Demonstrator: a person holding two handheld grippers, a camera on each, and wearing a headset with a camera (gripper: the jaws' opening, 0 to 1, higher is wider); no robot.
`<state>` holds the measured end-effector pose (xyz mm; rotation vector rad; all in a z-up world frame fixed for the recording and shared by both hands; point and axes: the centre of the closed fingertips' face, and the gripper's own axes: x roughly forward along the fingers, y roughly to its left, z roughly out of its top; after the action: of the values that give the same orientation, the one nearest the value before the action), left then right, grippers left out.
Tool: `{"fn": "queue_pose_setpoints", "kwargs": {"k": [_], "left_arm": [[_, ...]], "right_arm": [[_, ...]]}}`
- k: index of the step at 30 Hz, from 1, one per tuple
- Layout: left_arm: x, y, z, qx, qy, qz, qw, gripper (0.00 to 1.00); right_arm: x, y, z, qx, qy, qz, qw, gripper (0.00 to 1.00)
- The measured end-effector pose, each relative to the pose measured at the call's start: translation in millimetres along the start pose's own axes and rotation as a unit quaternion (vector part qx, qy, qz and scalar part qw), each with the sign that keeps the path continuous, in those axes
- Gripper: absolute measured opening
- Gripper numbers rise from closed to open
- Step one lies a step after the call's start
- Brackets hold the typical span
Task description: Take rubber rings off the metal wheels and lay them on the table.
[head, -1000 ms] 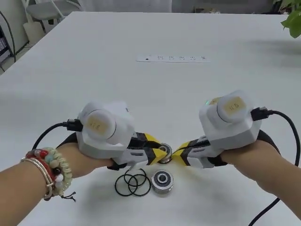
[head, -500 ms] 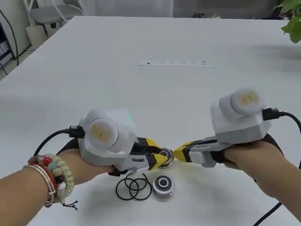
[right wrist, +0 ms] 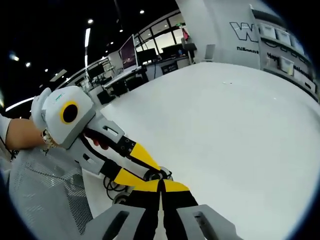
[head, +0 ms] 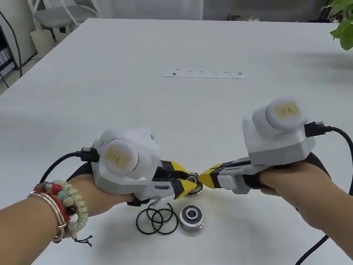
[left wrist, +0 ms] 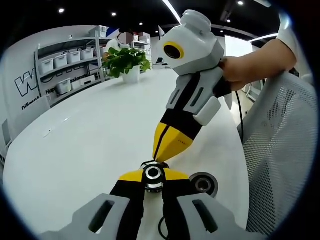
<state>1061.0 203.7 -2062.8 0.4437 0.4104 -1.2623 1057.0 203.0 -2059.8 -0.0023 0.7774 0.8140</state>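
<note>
Wheel [left wrist: 153,174] between left gripper [left wrist: 153,177] jaws; right gripper [right wrist: 160,185] tips apparently touching rim.

My right gripper [right wrist: 161,185], jaws pressed together, touches the metal wheel [right wrist: 154,175] that my left gripper [right wrist: 150,172] grips above the white table [right wrist: 240,130].

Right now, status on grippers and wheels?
Left gripper shut on metal wheel. Right gripper shut, tips at it. Loose rubber rings, second wheel on table.
</note>
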Motion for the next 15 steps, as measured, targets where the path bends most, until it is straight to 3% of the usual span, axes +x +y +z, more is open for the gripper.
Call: {"fn": "queue_pose_setpoints", "kwargs": {"k": [9, 12, 13, 14, 15], "left_arm": [[0.4, 0.0, 0.1, -0.003, -0.002, 0.000, 1.0000, 0.08], [0.9, 0.0, 0.6, -0.003, -0.002, 0.001, 1.0000, 0.08], [0.9, 0.5, 0.6, -0.004, -0.002, 0.003, 1.0000, 0.08], [1.0, 0.5, 0.5, -0.005, -0.002, 0.003, 1.0000, 0.08], [1.0, 0.5, 0.5, -0.007, -0.002, 0.003, 1.0000, 0.08]], "right_arm": [[-1.2, 4.7, 3.7, -0.004, -0.007, 0.014, 0.9999, 0.00], [-4.6, 17.5, 26.3, 0.023, -0.057, 0.046, 0.9971, 0.00], [-4.5, 11.3, 18.5, 0.007, -0.031, 0.028, 0.9991, 0.00], [-3.1, 5.5, 17.9, -0.017, -0.033, 0.011, 0.9992, 0.00], [-2.2, 10.3, 14.4, -0.007, -0.031, 0.023, 0.9992, 0.00]]}}
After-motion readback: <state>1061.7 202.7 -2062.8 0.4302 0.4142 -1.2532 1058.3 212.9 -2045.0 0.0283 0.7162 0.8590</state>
